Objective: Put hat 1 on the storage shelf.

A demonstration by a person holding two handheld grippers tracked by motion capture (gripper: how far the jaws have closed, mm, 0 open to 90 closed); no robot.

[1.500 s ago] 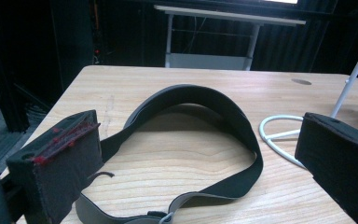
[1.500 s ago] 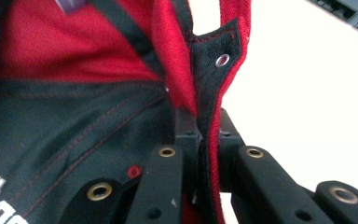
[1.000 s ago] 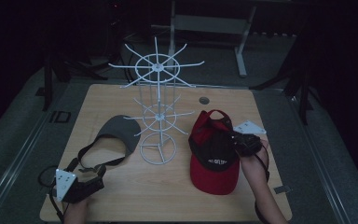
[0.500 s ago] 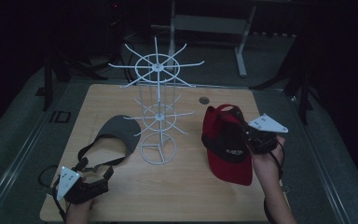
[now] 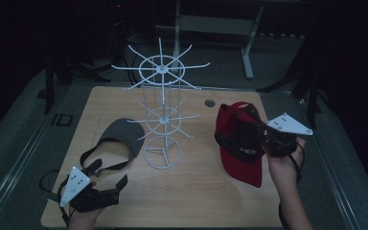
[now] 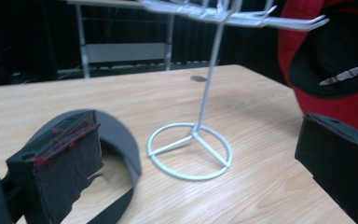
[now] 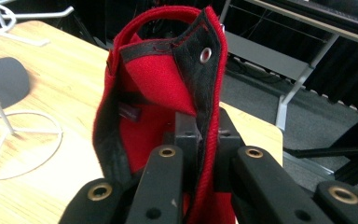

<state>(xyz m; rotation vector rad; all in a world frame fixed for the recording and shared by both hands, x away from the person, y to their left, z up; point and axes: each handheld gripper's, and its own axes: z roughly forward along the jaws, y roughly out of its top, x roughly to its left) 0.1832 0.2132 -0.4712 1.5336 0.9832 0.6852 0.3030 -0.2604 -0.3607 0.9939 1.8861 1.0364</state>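
At the near left corner of the pale wood-grain worktop (image 5: pixel 187 191), the left tool (image 5: pixel 106 193) rests low with its two black padded jaws spread wide and nothing between them. In the left gripper view the left pad (image 6: pixel 58 163) has a rough face with small red fibres on it. Just beyond it lies a grey visor (image 5: pixel 122 136), a curved flat brim with a thin black strap that loops toward the tool. In the middle stands a white wire rack (image 5: pixel 162 115): a round ring base, a thin straight pole and two rings with thin prongs that point outward, all bare. On the right side, the right tool (image 5: pixel 261 139) is clamped on the edge of a red cap (image 5: pixel 242 148) of soft cloth with black lining and a metal eyelet, and holds it tilted over the worktop, right of the rack.
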